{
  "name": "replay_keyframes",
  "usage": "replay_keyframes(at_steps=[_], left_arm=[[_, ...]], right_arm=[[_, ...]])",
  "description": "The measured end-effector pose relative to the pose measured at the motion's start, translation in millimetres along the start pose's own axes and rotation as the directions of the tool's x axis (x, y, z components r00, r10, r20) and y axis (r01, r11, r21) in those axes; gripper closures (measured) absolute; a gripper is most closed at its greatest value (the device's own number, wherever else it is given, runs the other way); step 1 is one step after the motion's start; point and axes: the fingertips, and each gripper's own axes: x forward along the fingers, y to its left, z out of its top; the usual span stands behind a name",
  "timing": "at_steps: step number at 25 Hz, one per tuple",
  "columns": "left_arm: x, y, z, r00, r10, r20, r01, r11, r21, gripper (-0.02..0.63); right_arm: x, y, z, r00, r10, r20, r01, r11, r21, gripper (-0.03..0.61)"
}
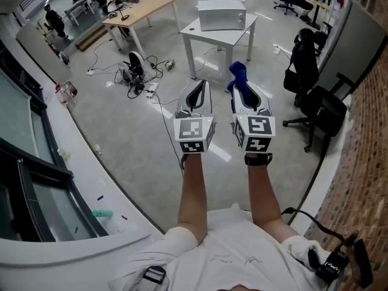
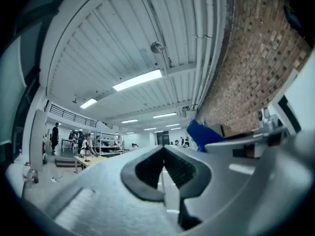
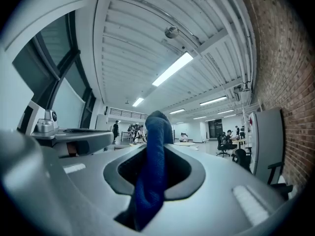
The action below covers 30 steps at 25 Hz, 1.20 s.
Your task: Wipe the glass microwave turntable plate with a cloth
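I hold both grippers out over the grey floor, side by side. My right gripper (image 1: pixel 241 85) is shut on a blue cloth (image 1: pixel 237 73), which sticks up past the fingertips. In the right gripper view the cloth (image 3: pixel 153 171) runs down between the jaws and fills the gap. My left gripper (image 1: pixel 197 83) is shut with nothing in it; its tips (image 2: pixel 163 149) meet in the left gripper view, where the cloth (image 2: pixel 202 134) shows to the right. A silver microwave (image 1: pixel 222 15) stands on a white table (image 1: pixel 200 34) ahead. No glass plate is in view.
A black office chair (image 1: pixel 315 102) stands at the right near the brick wall (image 1: pixel 364 162). Cables and a power strip (image 1: pixel 138 73) lie on the floor left of the table. A wooden desk (image 1: pixel 142 10) and seated people are further back. A curved window ledge (image 1: pixel 79 162) runs along the left.
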Motion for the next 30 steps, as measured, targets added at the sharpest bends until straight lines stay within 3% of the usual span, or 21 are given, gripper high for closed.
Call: replay_keyframes(at_steps=[10,20,26,30], left_arm=[[-1,-30,2,0.998,0.062,-0.014,-0.062,0.998,-0.033,0.614],[17,-61,-20,0.998,0.034,-0.044,-0.035,0.999,-0.034,0.614],[68,-59,-50,0.995,-0.009,-0.103,0.01,1.0,0.012,0.614],[119,-41,-58,0.995,-0.041,-0.088,0.042,0.999,0.002,0.614]], right_arm=[[-22,-20,7,1.0,-0.014,-0.022,0.013,0.998,-0.058,0.494],[-35,-62,-18,0.996,-0.073,-0.044,0.072,0.997,-0.016,0.5],[5,-84,-39,0.989,-0.117,-0.087,0.115,0.993,-0.031,0.5],[53,-98,-41,0.987,-0.14,-0.082,0.136,0.989,-0.05,0.5]])
